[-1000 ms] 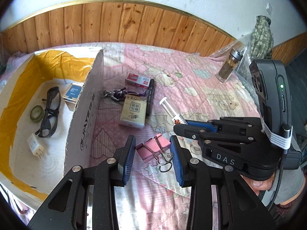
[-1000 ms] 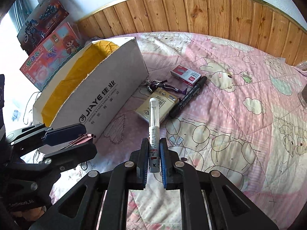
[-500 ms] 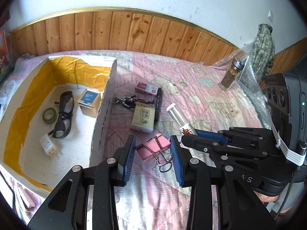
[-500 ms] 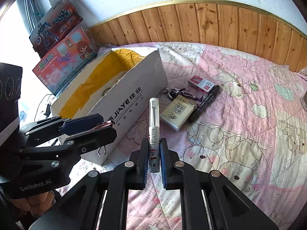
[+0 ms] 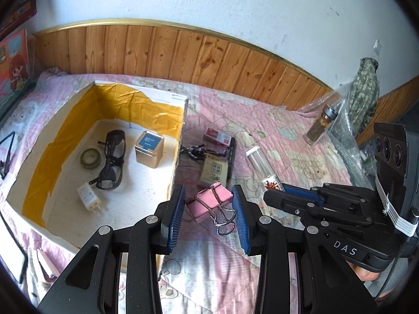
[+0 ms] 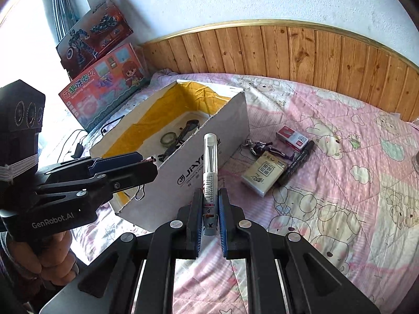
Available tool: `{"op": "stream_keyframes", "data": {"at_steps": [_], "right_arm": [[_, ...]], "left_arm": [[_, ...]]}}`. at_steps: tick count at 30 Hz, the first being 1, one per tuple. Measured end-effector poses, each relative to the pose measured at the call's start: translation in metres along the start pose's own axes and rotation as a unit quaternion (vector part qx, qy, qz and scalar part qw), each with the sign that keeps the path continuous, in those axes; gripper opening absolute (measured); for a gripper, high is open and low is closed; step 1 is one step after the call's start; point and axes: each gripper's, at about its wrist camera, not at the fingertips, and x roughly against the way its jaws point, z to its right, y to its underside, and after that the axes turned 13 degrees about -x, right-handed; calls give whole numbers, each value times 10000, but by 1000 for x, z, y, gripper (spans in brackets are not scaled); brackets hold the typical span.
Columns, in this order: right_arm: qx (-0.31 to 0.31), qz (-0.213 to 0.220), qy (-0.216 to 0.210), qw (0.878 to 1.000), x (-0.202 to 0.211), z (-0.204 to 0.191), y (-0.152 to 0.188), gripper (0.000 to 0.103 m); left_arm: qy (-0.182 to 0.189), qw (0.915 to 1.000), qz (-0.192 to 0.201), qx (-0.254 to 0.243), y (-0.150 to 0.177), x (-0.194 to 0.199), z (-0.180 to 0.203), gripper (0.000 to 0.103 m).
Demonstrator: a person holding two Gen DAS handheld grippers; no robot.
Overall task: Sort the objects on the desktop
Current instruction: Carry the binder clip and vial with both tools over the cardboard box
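A rough white wall (image 5: 235, 2) rises above a band of knotty wood panelling (image 5: 183, 55) capped with a gold trim (image 6: 262, 24). Below lies a bed under a pink cartoon-bear quilt (image 6: 340, 183). Strong daylight pours in from a window (image 6: 23, 39) at far left, washing out that corner.

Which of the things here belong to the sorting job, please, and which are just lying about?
Job: pink binder clip; clear-capped pen; white cardboard box; black marker; red packet.
Lying about: glass jar; colourful toy boxes.
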Motion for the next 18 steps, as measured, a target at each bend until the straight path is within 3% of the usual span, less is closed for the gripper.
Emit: {"op": "stream_keyframes", "data": {"at_steps": [18], "right_arm": [[335, 216, -147, 9991, -1, -36, -8, 12]], "left_arm": [[-176, 9982, 140, 557, 6, 19, -50, 37]]}}
